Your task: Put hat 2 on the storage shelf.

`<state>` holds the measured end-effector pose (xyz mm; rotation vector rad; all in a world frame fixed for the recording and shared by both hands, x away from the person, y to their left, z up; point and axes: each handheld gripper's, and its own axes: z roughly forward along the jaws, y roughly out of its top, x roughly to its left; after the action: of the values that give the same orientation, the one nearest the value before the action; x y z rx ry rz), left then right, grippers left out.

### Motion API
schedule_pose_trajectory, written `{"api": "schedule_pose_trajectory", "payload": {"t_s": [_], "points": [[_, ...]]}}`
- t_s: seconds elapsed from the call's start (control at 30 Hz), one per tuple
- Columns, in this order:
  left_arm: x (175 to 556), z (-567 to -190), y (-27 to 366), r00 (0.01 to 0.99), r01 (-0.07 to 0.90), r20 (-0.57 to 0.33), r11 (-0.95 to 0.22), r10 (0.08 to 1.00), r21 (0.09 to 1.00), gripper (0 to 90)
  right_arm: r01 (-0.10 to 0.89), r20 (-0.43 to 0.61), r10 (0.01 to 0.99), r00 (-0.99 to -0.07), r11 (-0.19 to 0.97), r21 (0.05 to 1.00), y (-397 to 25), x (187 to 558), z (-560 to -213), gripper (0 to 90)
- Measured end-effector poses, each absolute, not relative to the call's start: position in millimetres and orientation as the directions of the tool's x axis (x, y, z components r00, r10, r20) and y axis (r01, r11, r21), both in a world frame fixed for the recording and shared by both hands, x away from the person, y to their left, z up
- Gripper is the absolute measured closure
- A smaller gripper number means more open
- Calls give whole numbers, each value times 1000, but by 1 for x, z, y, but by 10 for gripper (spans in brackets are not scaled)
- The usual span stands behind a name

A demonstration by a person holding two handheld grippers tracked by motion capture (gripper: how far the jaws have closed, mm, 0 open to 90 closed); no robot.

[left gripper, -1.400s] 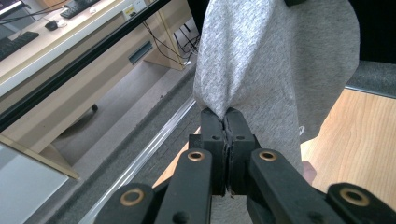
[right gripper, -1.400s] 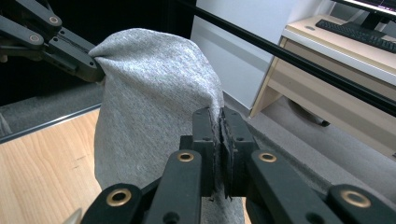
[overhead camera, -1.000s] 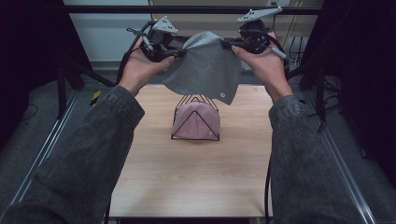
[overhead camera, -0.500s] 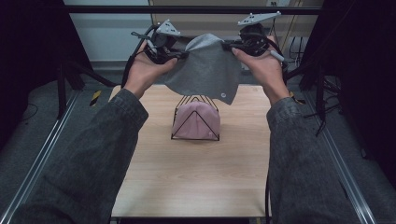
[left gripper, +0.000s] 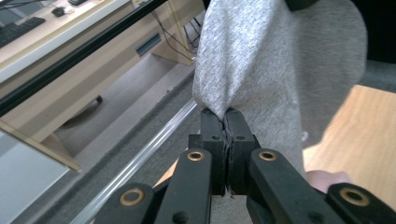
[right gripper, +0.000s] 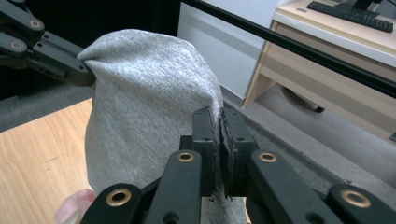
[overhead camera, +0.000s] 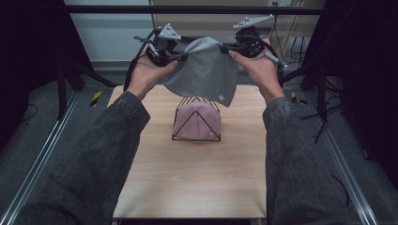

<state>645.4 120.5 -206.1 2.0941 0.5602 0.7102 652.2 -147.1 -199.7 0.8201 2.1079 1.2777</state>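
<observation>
Right now I hold the grey cloth (overhead camera: 204,72) stretched between both tools, left gripper (overhead camera: 174,56) and right gripper (overhead camera: 230,48) each clamped on an upper edge. It hangs above and just behind the wire rack (overhead camera: 197,121), which already carries a pink cloth (overhead camera: 197,123).

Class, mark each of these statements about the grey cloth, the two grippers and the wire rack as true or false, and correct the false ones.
1. The grey cloth is held up in the air above the table. True.
2. The left gripper is open and clear of the cloth. False: it is shut on the cloth's edge.
3. The right gripper is shut on the cloth. True.
4. The wire rack stands bare. False: a pink cloth lies draped over it.
5. The grey cloth lies flat on the table. False: it hangs between the two grippers.
</observation>
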Motion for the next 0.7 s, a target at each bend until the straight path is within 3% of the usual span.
{"api": "schedule_pose_trajectory", "payload": {"t_s": [0.7], "points": [[666, -218, 123, 729, 133, 290, -544, 620, 829, 888, 244, -122, 735, -667, 371, 896, -142, 668, -211, 859]]}}
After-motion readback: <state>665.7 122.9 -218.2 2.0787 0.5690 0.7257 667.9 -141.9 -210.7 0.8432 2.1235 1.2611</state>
